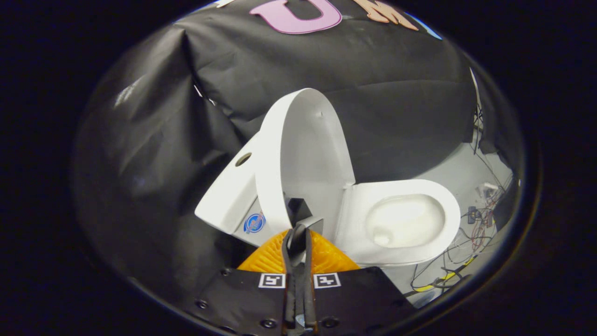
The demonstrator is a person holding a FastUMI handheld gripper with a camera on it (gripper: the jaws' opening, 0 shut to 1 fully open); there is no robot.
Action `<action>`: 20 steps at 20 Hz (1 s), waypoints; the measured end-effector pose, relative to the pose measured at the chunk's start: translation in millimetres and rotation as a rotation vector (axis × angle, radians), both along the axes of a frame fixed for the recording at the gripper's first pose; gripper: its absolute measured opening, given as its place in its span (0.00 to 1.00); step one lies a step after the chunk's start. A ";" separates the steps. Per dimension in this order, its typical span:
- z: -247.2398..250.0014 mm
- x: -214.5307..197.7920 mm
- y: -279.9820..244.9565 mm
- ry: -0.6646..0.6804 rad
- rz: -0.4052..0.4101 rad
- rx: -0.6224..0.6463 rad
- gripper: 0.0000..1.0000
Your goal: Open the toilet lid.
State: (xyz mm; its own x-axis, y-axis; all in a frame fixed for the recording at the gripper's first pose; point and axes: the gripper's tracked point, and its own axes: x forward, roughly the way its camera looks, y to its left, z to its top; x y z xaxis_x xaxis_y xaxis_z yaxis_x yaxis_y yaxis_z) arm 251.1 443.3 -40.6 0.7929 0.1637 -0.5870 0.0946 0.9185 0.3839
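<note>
Toilet lid [308, 154] stands upright over the seat [406, 219], gripper [298, 233] pinched nearly closed, holding nothing; lift looks done, next call: back away clear.

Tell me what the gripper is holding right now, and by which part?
Nothing that I can make out: the gripper has its fingers closed together just short of the raised toilet lid, with no edge caught between them.

Creased black cloth [154, 140] hangs as the booth's wall, wrinkled and catching soft glare on its folds. Below it lies a pale grey floor [471, 168]. A tangle of thin wires [480, 224] with small circuit boards sprawls across that floor, a yellow cable [431, 285] among them.
</note>
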 end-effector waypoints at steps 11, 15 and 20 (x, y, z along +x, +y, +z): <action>8.3 10.7 12.3 -0.082 0.076 0.066 0.27; 3.6 9.6 14.8 -0.102 0.122 0.114 0.39; 6.8 1.4 -4.0 -0.125 0.150 0.158 0.77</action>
State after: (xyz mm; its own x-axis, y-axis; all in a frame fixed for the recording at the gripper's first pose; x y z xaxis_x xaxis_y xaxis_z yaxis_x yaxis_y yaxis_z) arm 252.4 439.4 -33.7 0.8177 0.3666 -0.4439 -0.0950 0.8464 0.5240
